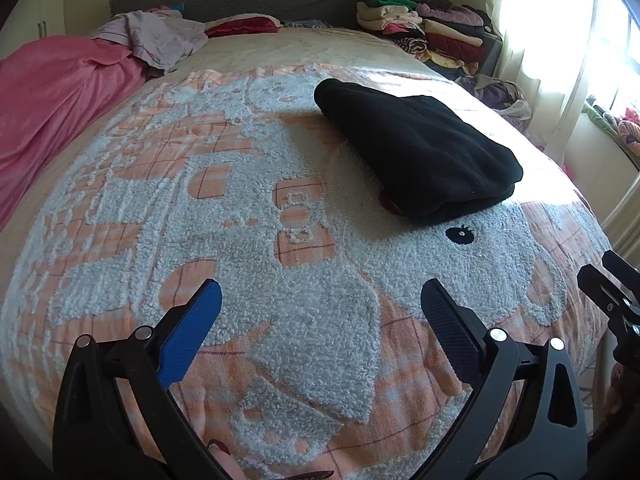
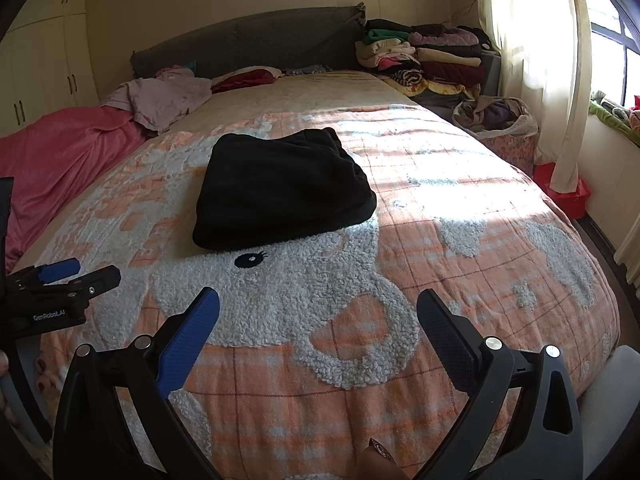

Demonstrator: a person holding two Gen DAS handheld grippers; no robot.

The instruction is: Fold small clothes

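Observation:
A black garment point(image 1: 416, 152) lies folded in a thick bundle on the orange and white bedspread point(image 1: 280, 248); it also shows in the right wrist view point(image 2: 280, 192). My left gripper point(image 1: 320, 304) is open and empty, held above the bedspread well short of the garment. My right gripper point(image 2: 318, 308) is open and empty too, nearer the foot of the bed. The right gripper's edge shows in the left wrist view point(image 1: 612, 292). The left gripper shows at the left edge of the right wrist view point(image 2: 60, 280).
A pink blanket point(image 1: 52, 96) and a crumpled lilac cloth point(image 1: 160, 36) lie at the bed's far left. A stack of folded clothes point(image 2: 424, 60) stands by the grey headboard point(image 2: 248, 36). A full laundry basket point(image 2: 500, 124) and a red box point(image 2: 568, 192) stand right of the bed by the window curtain point(image 2: 532, 40).

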